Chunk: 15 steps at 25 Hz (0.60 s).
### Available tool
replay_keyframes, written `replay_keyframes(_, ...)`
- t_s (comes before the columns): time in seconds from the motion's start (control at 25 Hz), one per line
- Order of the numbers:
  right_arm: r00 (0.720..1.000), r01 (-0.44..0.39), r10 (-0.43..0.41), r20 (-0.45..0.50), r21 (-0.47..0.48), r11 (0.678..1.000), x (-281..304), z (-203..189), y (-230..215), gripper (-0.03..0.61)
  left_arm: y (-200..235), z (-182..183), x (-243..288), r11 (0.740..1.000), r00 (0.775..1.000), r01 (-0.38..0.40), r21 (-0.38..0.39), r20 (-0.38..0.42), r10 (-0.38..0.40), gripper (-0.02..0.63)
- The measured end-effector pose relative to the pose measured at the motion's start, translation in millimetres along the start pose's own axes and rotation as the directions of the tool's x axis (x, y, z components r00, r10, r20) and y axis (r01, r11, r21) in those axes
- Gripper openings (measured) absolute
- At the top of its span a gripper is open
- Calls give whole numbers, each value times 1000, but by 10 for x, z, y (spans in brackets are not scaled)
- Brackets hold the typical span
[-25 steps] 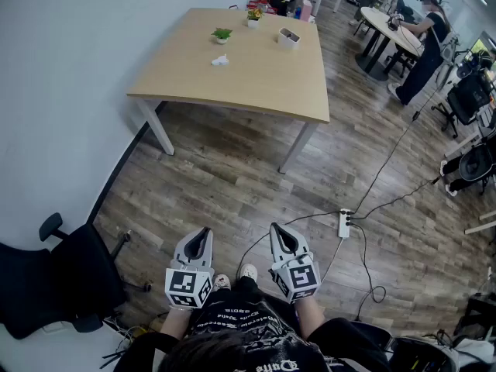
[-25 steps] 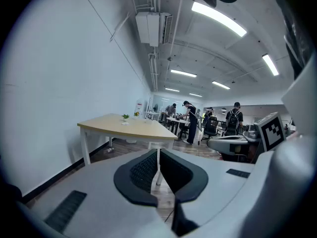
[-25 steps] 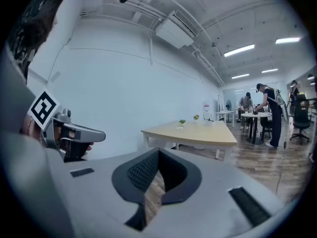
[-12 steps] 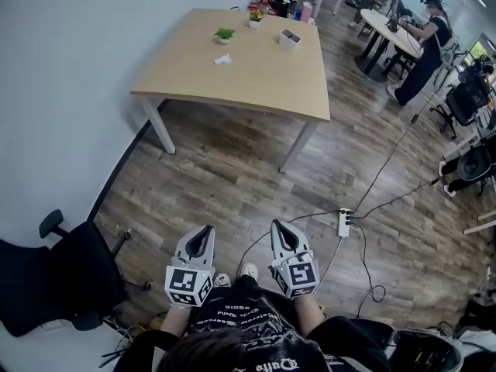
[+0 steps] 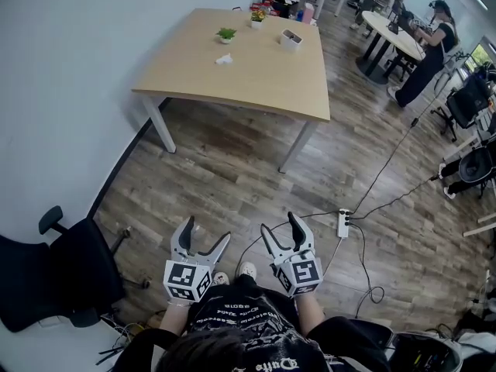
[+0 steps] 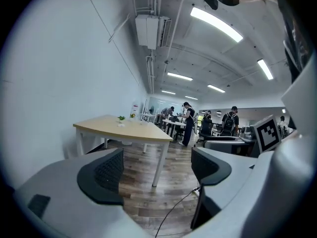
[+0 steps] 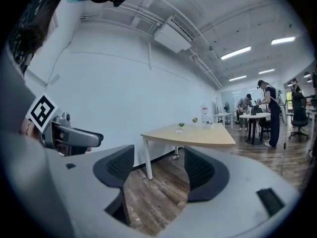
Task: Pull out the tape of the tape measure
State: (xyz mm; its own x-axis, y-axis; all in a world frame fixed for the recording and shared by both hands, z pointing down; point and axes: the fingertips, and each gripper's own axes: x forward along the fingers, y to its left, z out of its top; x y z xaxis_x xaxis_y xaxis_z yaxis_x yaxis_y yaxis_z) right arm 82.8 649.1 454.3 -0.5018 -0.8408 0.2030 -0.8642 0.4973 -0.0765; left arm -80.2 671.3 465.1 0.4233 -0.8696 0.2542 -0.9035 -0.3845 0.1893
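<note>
Black-and-white square markers (image 5: 184, 279) (no readable words) top the left gripper (image 5: 206, 232) and right gripper (image 5: 280, 223), both opening wide with nothing between the jaws. Well ahead of them stands a wooden table (image 5: 263, 84); whether a tape measure is among its small items (image 5: 225, 35) cannot be told.

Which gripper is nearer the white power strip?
Right. The right gripper, jaws opening empty, hangs just left of the power strip; the left gripper, also opening empty, is farther left.

left gripper (image 6: 158, 170) | jaws opening, nothing between | wooden table (image 6: 129, 129) ahead | people (image 6: 188, 122) beyond
</note>
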Motion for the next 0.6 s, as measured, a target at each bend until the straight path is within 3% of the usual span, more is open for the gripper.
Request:
replay_keyframes(0.4,999,-15,15,-30,-9,1000,-30,-16,-234,327,-267,13,173,996,996,91,12,-24,-91,434)
replay_keyframes(0.6,999,-12,11,-46,-15,1000,0,-3,-438,328,-310,84,301,997,997,71,5,-5,-71,434)
